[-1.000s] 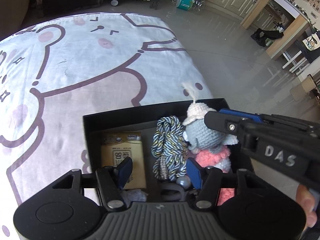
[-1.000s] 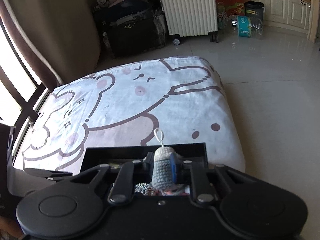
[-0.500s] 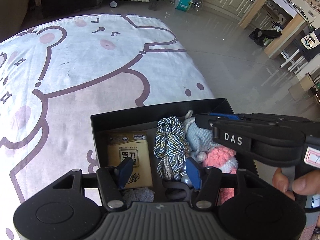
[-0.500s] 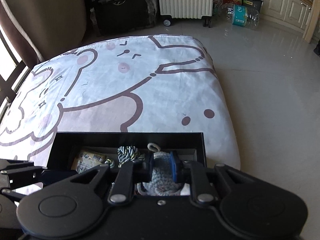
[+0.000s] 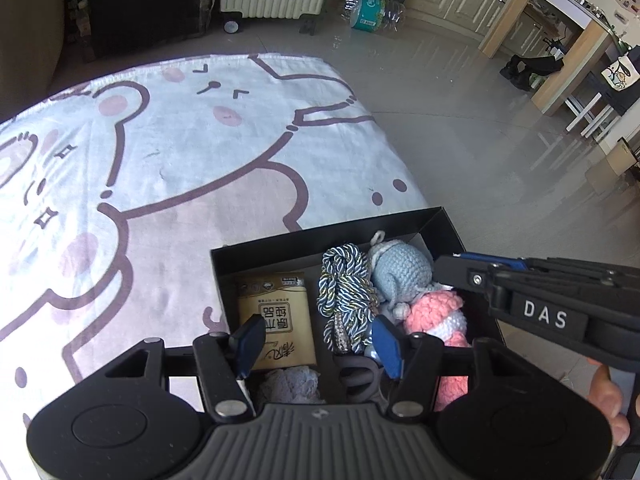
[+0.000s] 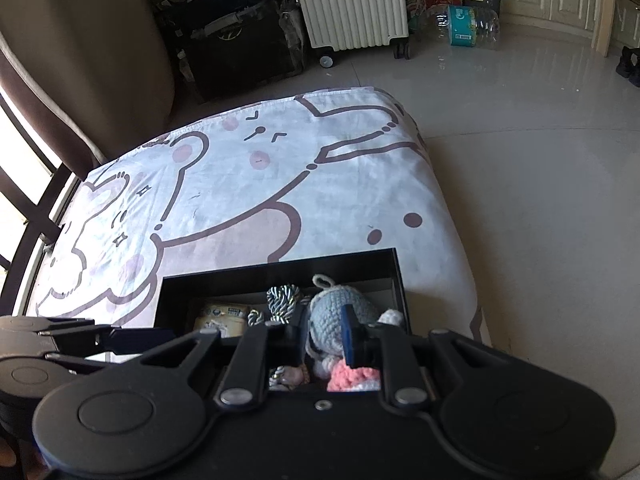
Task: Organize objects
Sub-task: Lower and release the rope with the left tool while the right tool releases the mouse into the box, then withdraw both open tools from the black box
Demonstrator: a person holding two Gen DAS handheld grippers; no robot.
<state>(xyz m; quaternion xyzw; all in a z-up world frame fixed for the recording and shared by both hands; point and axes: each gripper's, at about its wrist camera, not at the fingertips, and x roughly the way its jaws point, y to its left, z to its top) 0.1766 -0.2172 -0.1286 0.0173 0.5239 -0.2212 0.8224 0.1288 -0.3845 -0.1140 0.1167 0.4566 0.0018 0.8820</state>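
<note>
A black open box (image 5: 332, 240) sits at the near right edge of the cartoon bedsheet (image 5: 180, 152). Inside lie a yellow tissue packet (image 5: 276, 312), a blue-white braided rope (image 5: 346, 288), and a grey-blue crochet doll (image 5: 400, 272) with a pink skirt (image 5: 436, 312). My left gripper (image 5: 316, 344) is open and empty over the box's near edge. My right gripper (image 6: 320, 340) is open above the doll (image 6: 332, 312), which lies loose in the box (image 6: 280, 276). The right gripper's fingers (image 5: 472, 276) reach in from the right in the left wrist view.
The bed edge drops to a glossy tiled floor (image 6: 540, 200) on the right. A white radiator (image 6: 352, 0), black cases (image 6: 236, 44) and water bottles (image 6: 464, 26) stand beyond the bed. A window frame (image 6: 32, 216) lies left.
My right gripper lowered the crochet doll into the box, then opened and released it. The doll now lies beside the rope. The left gripper stayed open over the box.
</note>
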